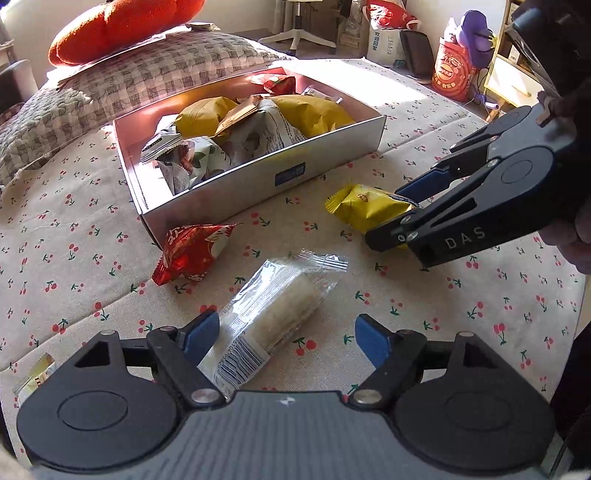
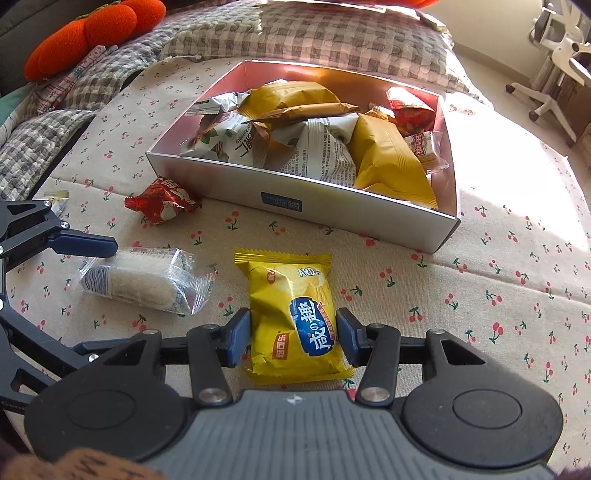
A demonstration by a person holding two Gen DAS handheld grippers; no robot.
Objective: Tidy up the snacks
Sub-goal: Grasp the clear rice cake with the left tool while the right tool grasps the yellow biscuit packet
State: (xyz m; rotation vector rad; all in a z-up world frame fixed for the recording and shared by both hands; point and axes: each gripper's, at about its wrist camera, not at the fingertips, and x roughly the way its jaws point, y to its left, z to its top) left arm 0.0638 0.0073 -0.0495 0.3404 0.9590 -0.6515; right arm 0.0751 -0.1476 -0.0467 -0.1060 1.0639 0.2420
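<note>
A: From the left wrist, what lies below?

B: The left tool (image 1: 286, 334) hangs with its blue pads spread wide over a clear crinkly wrapper (image 1: 275, 310) holding a pale, grainy, oblong rice cake. The left pad is right against the wrapper's edge; the right pad stands clear of it, so nothing is gripped. It all lies on a cherry-print cloth (image 1: 424, 291), soft and slightly creased.

A: And around it?

B: Just beyond is a glossy red packet (image 1: 192, 253) with pinked ends, touching the near corner of a shallow silver cardboard box (image 1: 258, 184). The box is heaped with puffy mustard-yellow and white printed bags. To the right, the black right tool (image 1: 400, 214) is closed on a yellow packet (image 1: 365, 206).

A: Now the right wrist?

B: The right tool (image 2: 293, 338) has its two pads pressed on the sides of that yellow foil packet (image 2: 293, 314), a plump pillow shape with serrated end seams and a blue label, lying on the cloth (image 2: 480, 295) just in front of the box (image 2: 369, 218).

A: The box from here?

B: Rectangular, matte silver walls, a small dark label on the near side, crammed with crumpled bags. The red packet (image 2: 162, 201) lies beside its left corner. The clear rice cake wrapper (image 2: 147, 282) lies to the left of the yellow packet, with one finger (image 2: 88, 243) of the left tool along its far edge. Behind, a quilted checked blanket (image 2: 314, 33) and an orange plush cushion (image 2: 96, 33).
</note>
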